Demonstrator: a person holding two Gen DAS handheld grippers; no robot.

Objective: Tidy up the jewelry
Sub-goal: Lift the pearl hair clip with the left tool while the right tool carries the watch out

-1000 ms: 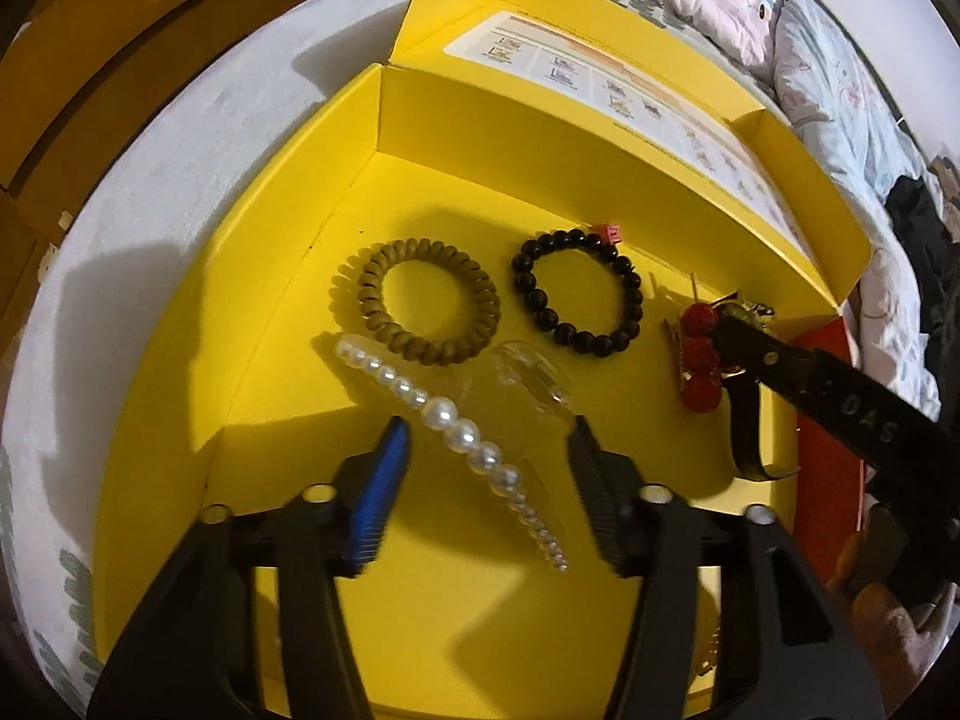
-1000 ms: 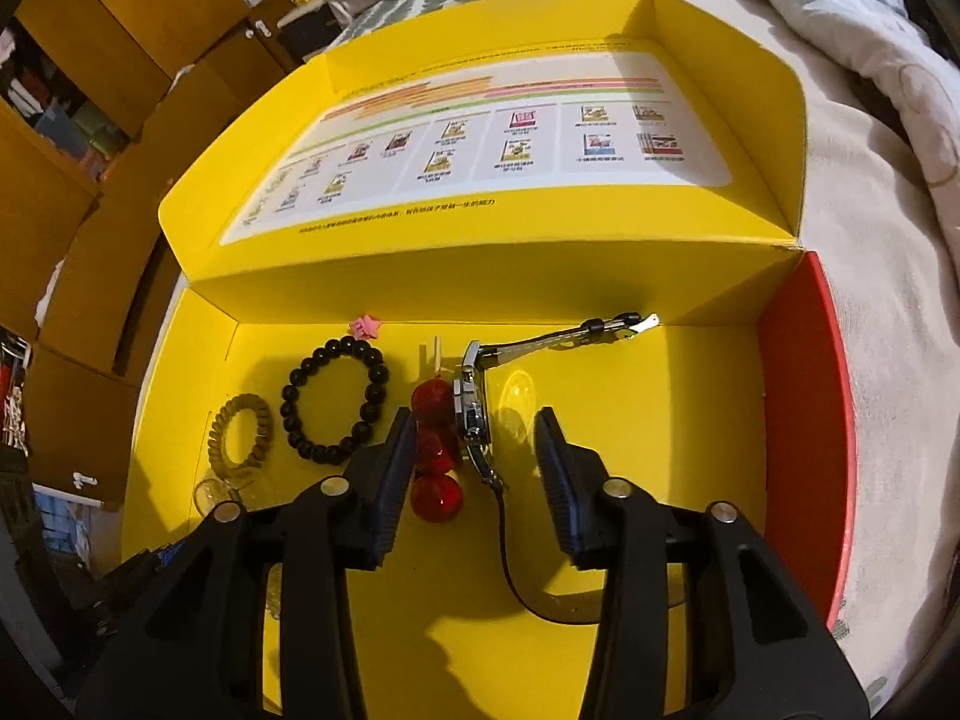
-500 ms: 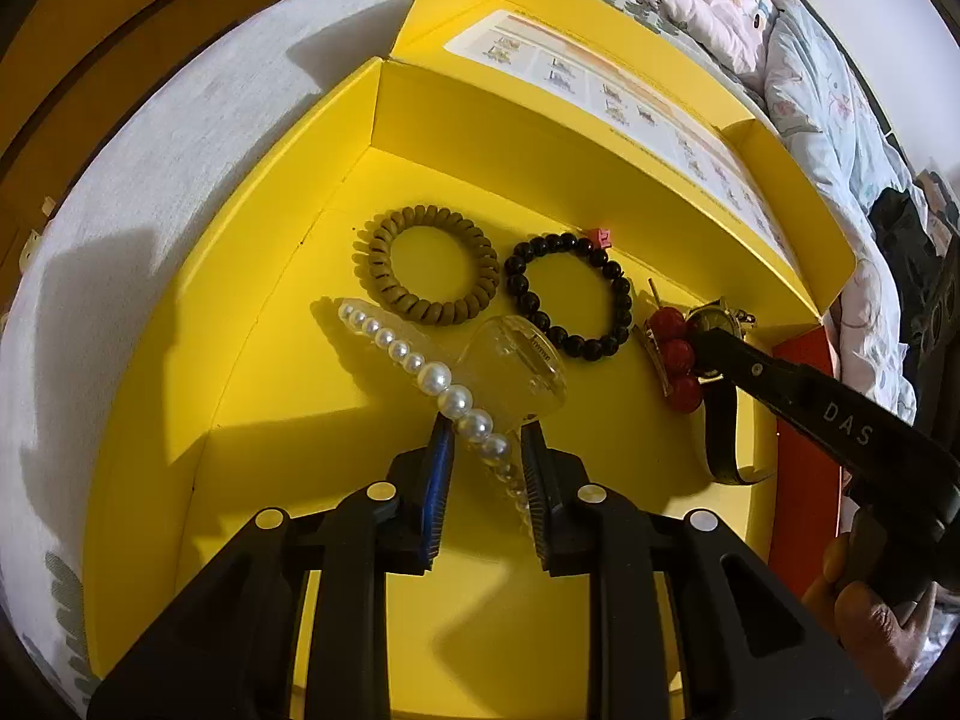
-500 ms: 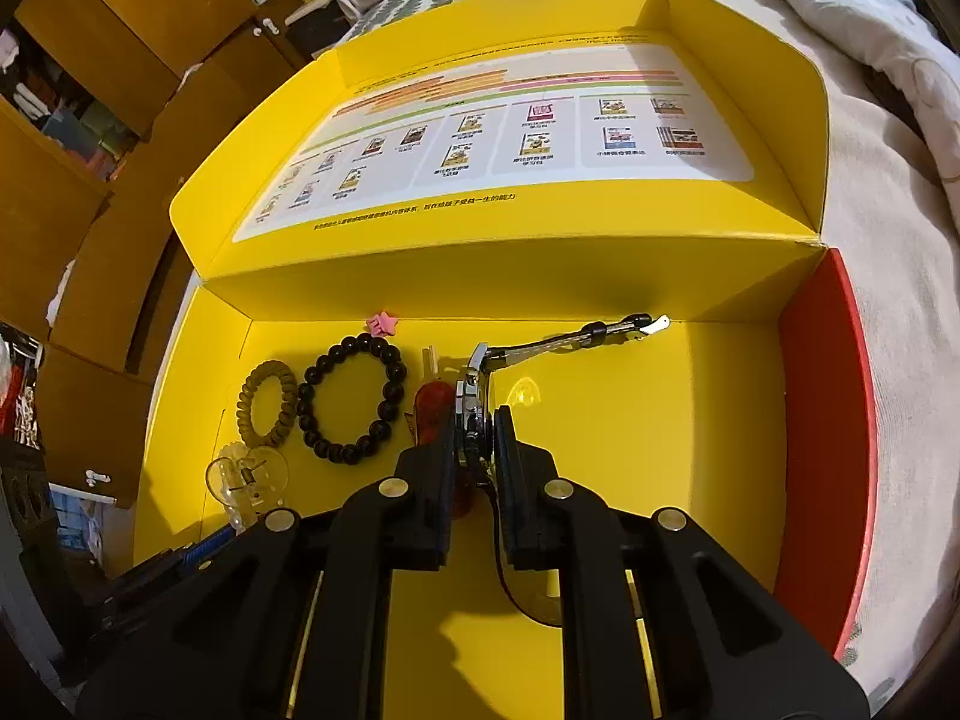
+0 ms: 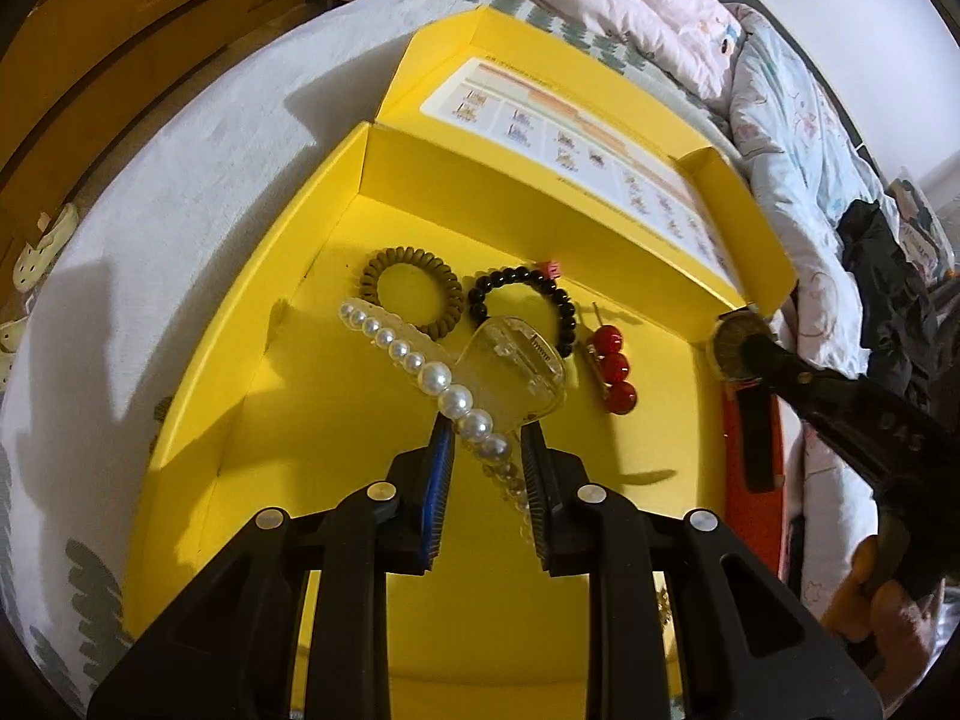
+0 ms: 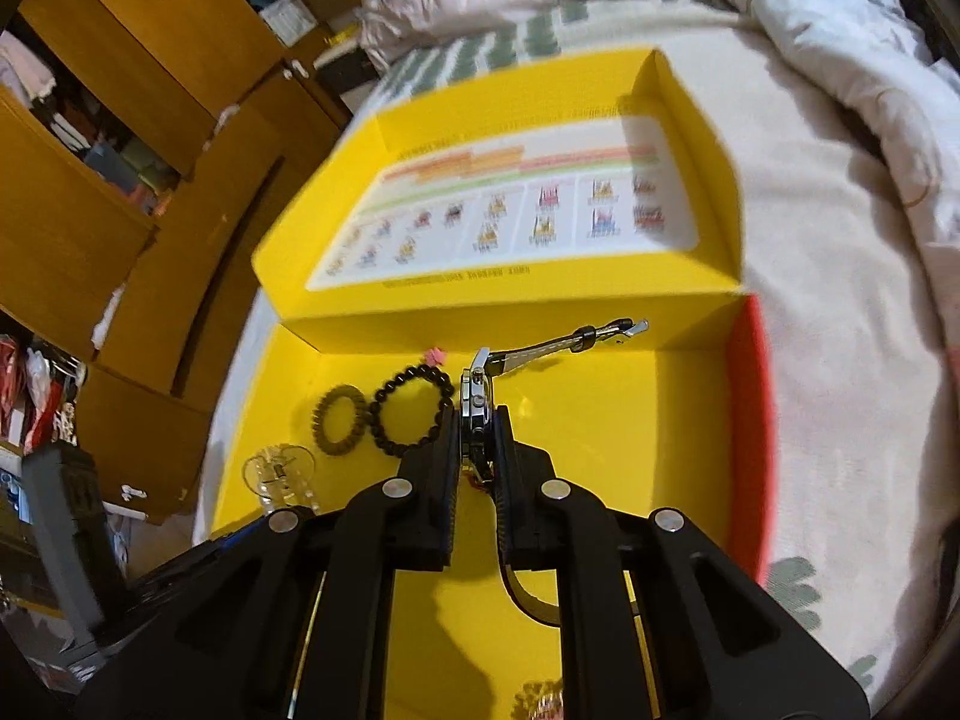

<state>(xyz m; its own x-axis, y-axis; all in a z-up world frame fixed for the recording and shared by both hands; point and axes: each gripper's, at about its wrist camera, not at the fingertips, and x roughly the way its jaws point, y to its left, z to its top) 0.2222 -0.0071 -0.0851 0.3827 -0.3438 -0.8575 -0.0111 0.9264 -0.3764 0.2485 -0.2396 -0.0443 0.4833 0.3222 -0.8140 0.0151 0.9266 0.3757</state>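
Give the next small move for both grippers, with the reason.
Probably lift both straight up, clear of the yellow box: the left gripper is shut on the pearl hair clip, the right gripper on the wristwatch, both seemingly just off the box floor.

A rumpled pink quilt (image 5: 606, 0) lies beyond wooden cabinets (image 6: 120, 138).

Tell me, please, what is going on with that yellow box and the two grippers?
A person is sorting jewelry in a yellow box on a bed, one gripper in each hand. The left gripper has just closed on a pearl hair clip and holds it. The right gripper has just closed on a wristwatch; its strap hangs below. On the box floor lie a brown coil hair tie, a black bead bracelet and a red bead clip.
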